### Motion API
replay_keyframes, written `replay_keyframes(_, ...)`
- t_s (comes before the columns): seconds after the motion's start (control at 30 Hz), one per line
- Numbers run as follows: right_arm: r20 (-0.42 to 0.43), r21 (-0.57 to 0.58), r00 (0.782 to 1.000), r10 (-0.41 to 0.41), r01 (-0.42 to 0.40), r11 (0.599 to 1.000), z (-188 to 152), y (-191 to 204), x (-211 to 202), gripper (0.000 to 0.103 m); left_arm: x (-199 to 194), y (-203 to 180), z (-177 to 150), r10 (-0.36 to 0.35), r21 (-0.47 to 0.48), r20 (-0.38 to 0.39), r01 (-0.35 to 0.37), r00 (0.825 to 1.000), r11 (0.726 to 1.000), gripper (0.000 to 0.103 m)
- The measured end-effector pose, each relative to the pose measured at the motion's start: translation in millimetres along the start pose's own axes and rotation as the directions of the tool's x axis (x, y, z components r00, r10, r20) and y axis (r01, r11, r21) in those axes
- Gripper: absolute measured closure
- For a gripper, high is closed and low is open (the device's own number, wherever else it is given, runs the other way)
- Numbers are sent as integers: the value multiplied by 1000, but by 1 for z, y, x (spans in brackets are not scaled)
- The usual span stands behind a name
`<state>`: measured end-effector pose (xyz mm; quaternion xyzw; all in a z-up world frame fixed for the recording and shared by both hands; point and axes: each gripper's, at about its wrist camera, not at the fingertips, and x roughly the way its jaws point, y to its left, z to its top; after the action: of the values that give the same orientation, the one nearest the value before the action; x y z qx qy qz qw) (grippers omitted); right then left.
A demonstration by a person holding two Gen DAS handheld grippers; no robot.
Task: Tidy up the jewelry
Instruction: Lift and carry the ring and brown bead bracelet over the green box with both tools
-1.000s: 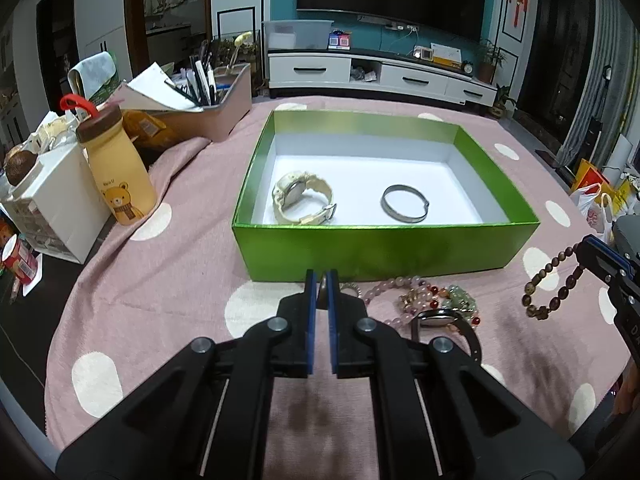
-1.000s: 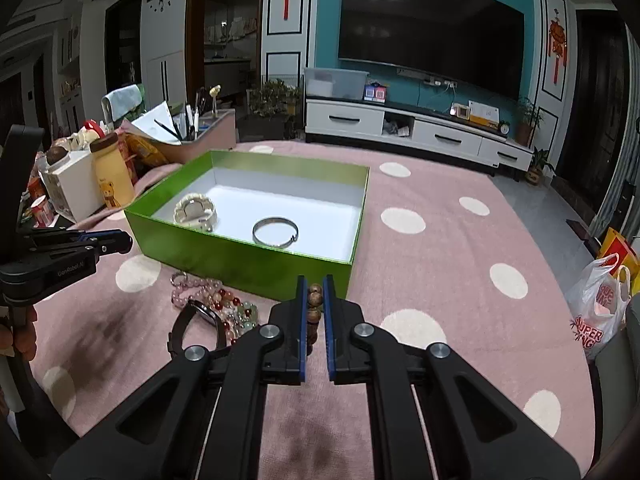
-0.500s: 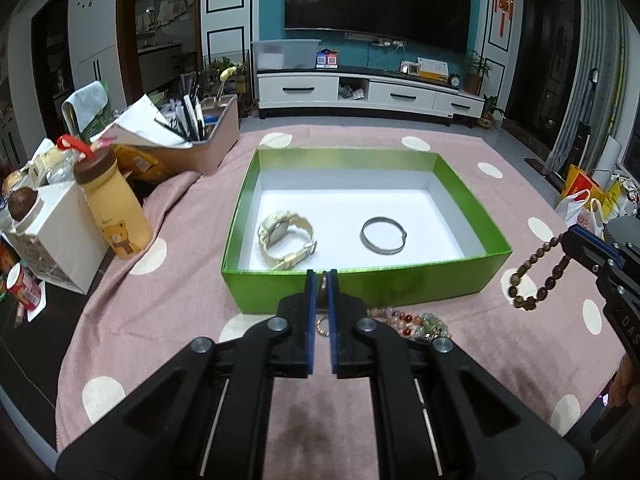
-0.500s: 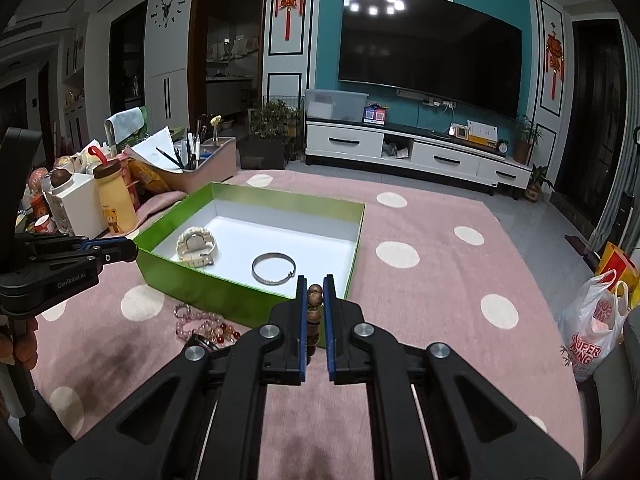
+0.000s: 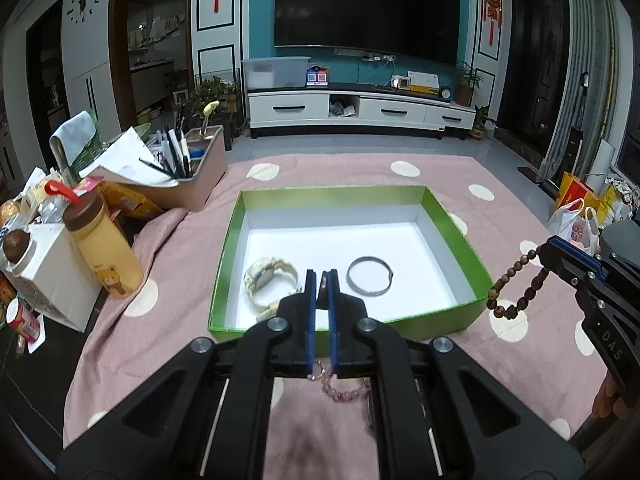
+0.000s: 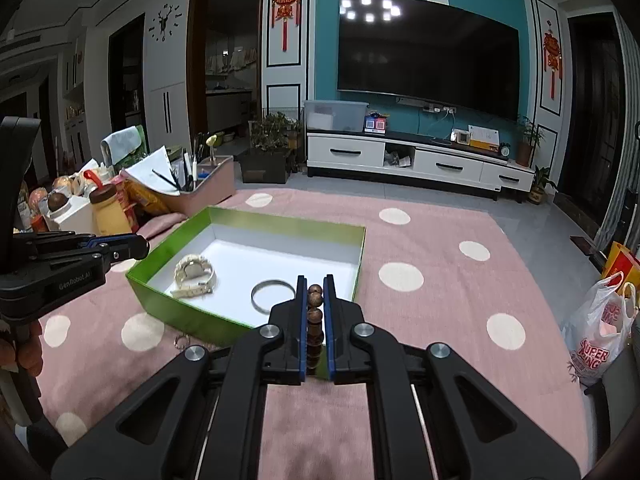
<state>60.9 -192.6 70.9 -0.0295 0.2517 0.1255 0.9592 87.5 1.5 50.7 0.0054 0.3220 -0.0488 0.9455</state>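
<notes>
A green box (image 5: 452, 224) with a white floor sits on the pink spotted cloth; it also shows in the right wrist view (image 6: 280, 222). Inside lie a cream watch (image 5: 270, 280) and a silver bangle (image 5: 370, 280). My right gripper (image 6: 315, 292) is shut on a brown bead bracelet (image 6: 315, 300), which hangs beside the box's right wall in the left wrist view (image 5: 516, 280). My left gripper (image 5: 321, 280) is shut and looks empty, raised above the box's near wall. A pink bead bracelet (image 5: 346, 390) and a small ring (image 5: 315, 370) lie on the cloth below it.
A yellow bear bottle (image 5: 102, 248), a white carton (image 5: 48, 272) and a pen-filled organizer (image 5: 192, 176) stand left of the box. Shopping bags (image 6: 600, 340) sit off the table's right edge. A small ring (image 6: 181, 341) lies before the box.
Both grippers have risen and drawn back, so the box looks smaller and lower. The right gripper carries the brown bead bracelet higher, toward the box's right wall. The left stays shut.
</notes>
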Motion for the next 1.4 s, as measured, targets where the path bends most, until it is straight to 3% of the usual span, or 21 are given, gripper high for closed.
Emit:
replay_keyframes(0.87, 16, 10, 1000, 15, -15, 1000, 34, -8, 49, 96, 47, -3, 45, 6, -22, 6, -6, 1000, 1000, 98)
replay_keyframes(1.1, -19, 0, 999, 38, -38, 999, 36, -6, 68, 96, 73, 3, 47, -3, -50, -45, 0, 999, 999, 98)
replay_keyframes(1.4, -111, 67, 979, 170, -163, 984, 41, -17, 105, 96, 116, 19, 49, -30, -118, -155, 12, 987, 993, 98)
